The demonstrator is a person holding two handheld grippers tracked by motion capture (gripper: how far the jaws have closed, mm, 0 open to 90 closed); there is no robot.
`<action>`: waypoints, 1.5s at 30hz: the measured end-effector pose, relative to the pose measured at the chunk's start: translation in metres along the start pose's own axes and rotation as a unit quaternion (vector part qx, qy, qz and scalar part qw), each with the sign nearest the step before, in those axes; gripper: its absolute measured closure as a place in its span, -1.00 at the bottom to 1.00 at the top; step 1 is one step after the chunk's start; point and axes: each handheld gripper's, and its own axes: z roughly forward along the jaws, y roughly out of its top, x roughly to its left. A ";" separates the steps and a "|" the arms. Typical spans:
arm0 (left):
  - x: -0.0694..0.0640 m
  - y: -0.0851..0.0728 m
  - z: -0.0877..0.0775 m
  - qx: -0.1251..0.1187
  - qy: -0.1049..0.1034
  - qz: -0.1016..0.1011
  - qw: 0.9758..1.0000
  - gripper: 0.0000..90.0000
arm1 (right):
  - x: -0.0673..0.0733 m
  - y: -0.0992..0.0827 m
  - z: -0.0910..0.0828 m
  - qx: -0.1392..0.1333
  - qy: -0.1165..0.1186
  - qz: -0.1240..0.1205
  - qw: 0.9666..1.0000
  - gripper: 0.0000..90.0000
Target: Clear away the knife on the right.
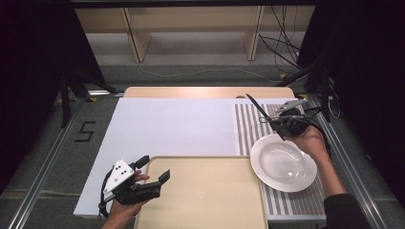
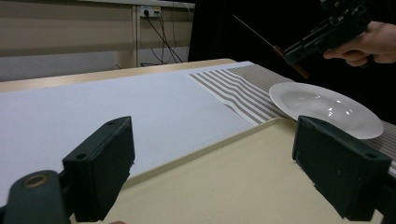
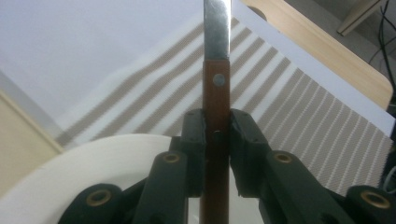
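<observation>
Two grippers are being held over the table by a person. The right gripper (image 1: 281, 125), in the upper right of the high view, is being kept pinched on the brown wooden handle of a knife (image 3: 216, 98); in the right gripper view the jaws are being pressed against both sides of that handle, with the steel blade running straight up out of the frame.

In the high view the knife's long axis is being pointed toward the upper left, its tip raised over the striped placemat (image 1: 248, 126). The white plate (image 1: 283, 163) is lying just below and left of this gripper in the frame, resting on the placemat with its left rim touching or just overlapping the beige tray (image 1: 200, 191).

The left gripper (image 1: 154, 172), at the lower left, is being held spread and empty over the tray's left edge. The right hand is judged much nearer the plate.
</observation>
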 end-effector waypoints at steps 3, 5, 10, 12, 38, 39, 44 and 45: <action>0.000 0.000 -0.001 -0.004 -0.001 0.002 1.000 -0.72 | 0.008 -0.001 -0.005 -0.009 0.011 0.003 1.000 0.72; 0.001 0.000 -0.001 -0.002 -0.001 0.001 1.000 -0.71 | 0.016 -0.001 -0.010 -0.014 0.008 -0.008 1.000 0.72; 0.002 0.001 -0.003 -0.008 0.001 0.000 1.000 -0.72 | 0.036 -0.002 -0.025 -0.037 0.023 -0.005 0.999 0.72; 0.002 0.001 -0.003 -0.008 0.003 0.002 1.000 -0.72 | 0.044 -0.004 -0.031 -0.047 0.034 -0.006 0.998 0.72; 0.002 0.001 -0.006 -0.011 0.004 0.007 1.000 -0.73 | 0.123 -0.046 -0.063 -0.071 0.112 0.021 0.991 0.72; 0.002 0.001 -0.006 -0.012 0.005 0.006 1.000 -0.73 | 0.124 -0.047 -0.064 -0.071 0.116 0.025 0.990 0.72; 0.002 0.001 -0.005 -0.011 0.004 0.007 1.000 -0.73 | 0.133 -0.056 -0.065 -0.070 0.141 0.037 0.987 0.72; 0.002 0.000 -0.005 -0.011 0.004 0.007 1.000 -0.73 | 0.134 -0.057 -0.065 -0.069 0.143 0.039 0.986 0.72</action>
